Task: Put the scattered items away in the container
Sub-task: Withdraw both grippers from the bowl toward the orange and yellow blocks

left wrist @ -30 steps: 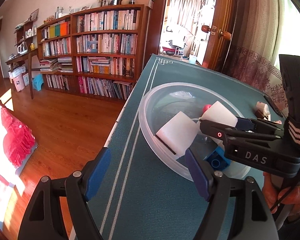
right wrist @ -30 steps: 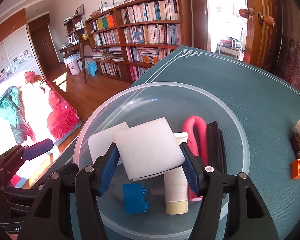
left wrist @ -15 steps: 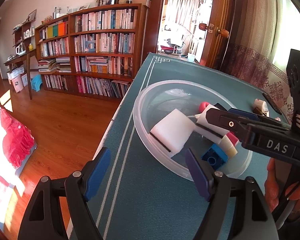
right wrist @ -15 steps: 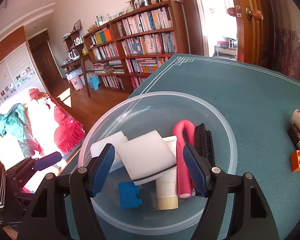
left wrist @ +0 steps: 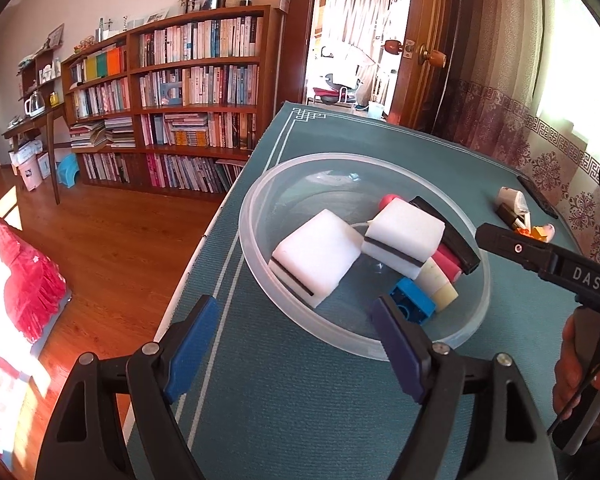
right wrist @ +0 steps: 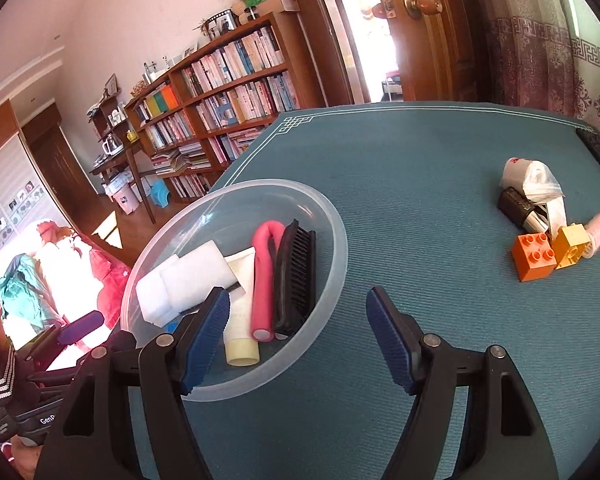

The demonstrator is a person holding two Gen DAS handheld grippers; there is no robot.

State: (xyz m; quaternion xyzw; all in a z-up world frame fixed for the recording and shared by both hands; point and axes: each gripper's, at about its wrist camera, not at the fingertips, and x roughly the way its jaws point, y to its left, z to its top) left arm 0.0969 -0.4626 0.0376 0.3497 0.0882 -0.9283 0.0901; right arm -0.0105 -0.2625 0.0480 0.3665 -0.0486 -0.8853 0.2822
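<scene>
Translucent plastic, the bowl (right wrist: pixel 332 216) at centre left of the right wrist view already holds two white sponges (right wrist: pixel 196 272), a pink roller and a black brush. The right claw (right wrist: pixel 296 336) gapes empty, turned toward the orange brick (right wrist: pixel 534 258) and its neighbours at right. The left claw (left wrist: pixel 296 344) hangs open and empty over the worktop (left wrist: pixel 300 400).

teal-covered table (right wrist: pixel 440 208): clear bowl (right wrist: pixel 332 240) at left; orange block (right wrist: pixel 534 258), yellow block (right wrist: pixel 570 246), white bag (right wrist: pixel 534 178) clustered right.
</scene>
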